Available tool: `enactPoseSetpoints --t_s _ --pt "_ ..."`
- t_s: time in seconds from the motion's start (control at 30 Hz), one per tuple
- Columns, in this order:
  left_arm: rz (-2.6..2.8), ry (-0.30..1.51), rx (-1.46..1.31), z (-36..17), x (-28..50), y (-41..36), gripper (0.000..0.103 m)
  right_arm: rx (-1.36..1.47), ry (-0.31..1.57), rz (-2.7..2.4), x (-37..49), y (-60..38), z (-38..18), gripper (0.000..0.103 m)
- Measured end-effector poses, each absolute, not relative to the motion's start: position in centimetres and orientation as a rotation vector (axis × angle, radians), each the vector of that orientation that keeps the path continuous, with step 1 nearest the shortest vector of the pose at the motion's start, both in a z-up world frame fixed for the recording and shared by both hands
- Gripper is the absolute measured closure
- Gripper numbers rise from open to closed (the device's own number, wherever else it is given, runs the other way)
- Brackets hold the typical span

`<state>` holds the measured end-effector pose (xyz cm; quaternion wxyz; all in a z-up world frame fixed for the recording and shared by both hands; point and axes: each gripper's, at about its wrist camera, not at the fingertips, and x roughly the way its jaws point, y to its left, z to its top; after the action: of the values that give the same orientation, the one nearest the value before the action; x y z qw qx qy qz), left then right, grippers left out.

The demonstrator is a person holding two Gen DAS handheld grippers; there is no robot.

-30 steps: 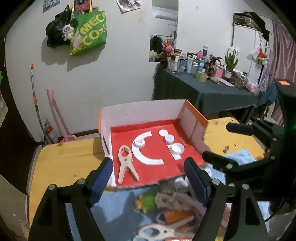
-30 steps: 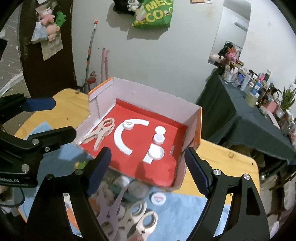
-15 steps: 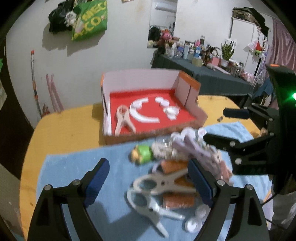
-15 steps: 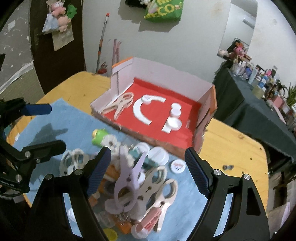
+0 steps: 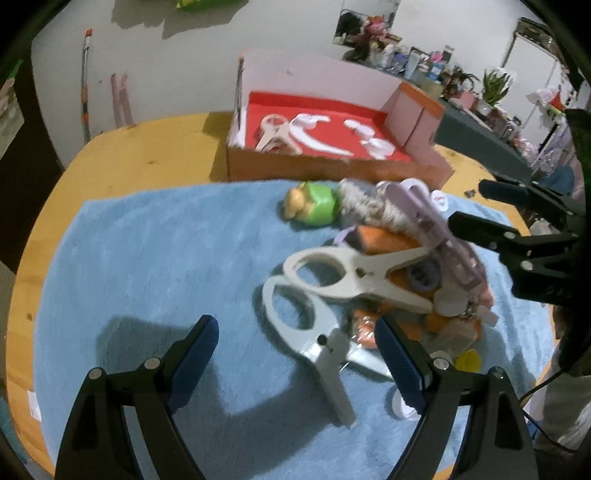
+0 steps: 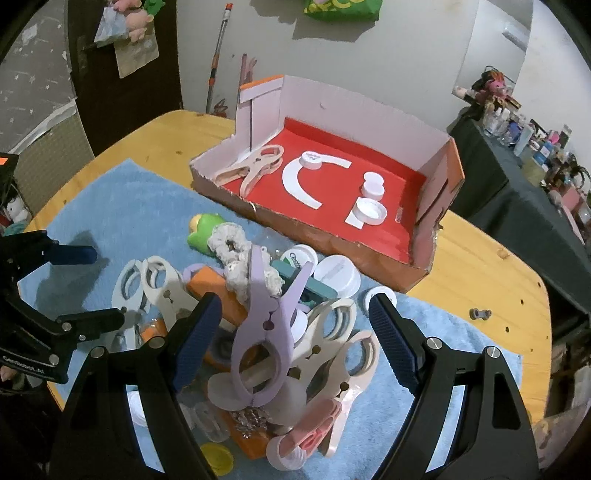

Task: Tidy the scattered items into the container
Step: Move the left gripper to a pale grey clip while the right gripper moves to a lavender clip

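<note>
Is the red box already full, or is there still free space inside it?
Not full. The box holds only one clip and a few white caps; much red floor shows between them.

This was a lived-in room of a home. A round wooden table (image 6: 480, 266) carried a blue towel (image 5: 155, 258) for a mat. At the far right a side table under a dark cloth (image 6: 517, 184) was crowded with cosmetic bottles (image 5: 424, 68), potted plants (image 5: 495, 83) and a plush toy (image 6: 493, 83). A green shopping bag (image 6: 343, 9) hung on the far white wall, a broom handle (image 6: 218, 62) leaned beneath it, and an air conditioner (image 6: 515, 35) sat high up.
</note>
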<state>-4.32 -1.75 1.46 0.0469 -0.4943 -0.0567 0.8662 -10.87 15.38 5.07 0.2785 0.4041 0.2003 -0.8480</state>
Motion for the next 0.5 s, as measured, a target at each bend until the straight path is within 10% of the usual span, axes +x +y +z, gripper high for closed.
enactPoseSetpoints --t_s 0.5 --pt "2.611 -0.223 -1.600 -0.6 -4.3 -1.1 0.019 1.099 0.536 -2.221 -11.3 14.9 3.7 0.021"
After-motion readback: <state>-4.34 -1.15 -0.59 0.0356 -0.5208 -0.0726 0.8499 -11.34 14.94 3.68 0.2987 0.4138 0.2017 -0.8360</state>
